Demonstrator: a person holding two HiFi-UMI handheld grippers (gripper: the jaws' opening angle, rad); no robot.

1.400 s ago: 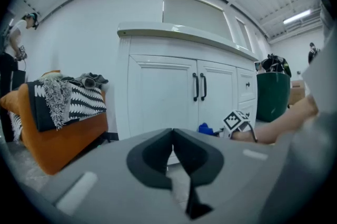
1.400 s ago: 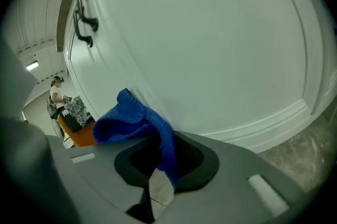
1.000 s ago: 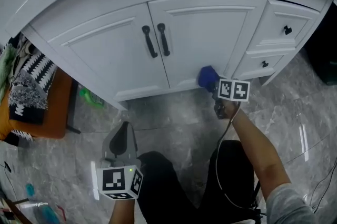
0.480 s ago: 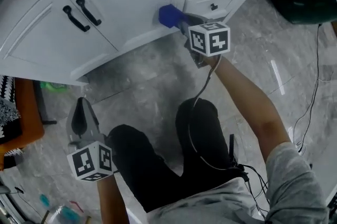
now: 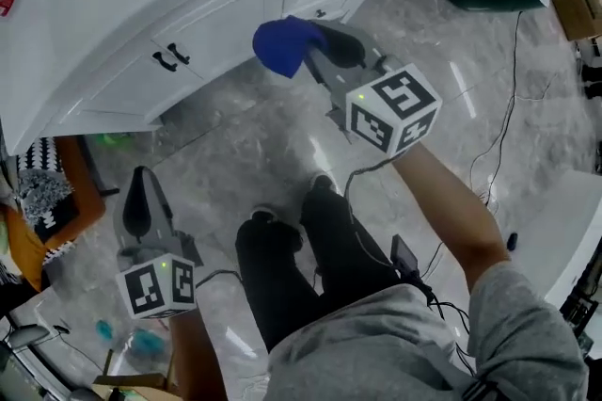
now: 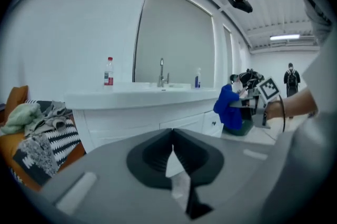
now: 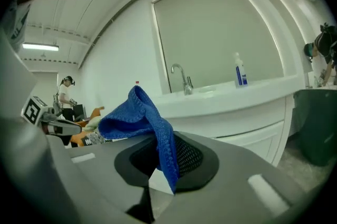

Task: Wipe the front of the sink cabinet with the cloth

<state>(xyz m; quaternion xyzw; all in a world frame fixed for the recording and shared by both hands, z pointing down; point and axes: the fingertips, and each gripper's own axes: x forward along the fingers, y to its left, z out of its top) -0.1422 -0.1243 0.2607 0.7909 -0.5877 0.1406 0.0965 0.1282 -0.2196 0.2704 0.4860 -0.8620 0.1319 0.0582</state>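
Right gripper (image 5: 315, 53): its jaws pinch the blue cloth (image 5: 280, 46); it is held up high in front of the person

Cloth: bunched up at the jaw tips; one fold hangs down between the jaws; it is in the air, apart from the white sink cabinet (image 5: 221, 18)

Left gripper (image 5: 139, 201): jaws pressed together; nothing in them; it is low, over the grey floor (image 5: 235, 154)

Cabinet top: a tap (image 7: 181, 78) and a bottle (image 7: 240, 71) stand on it
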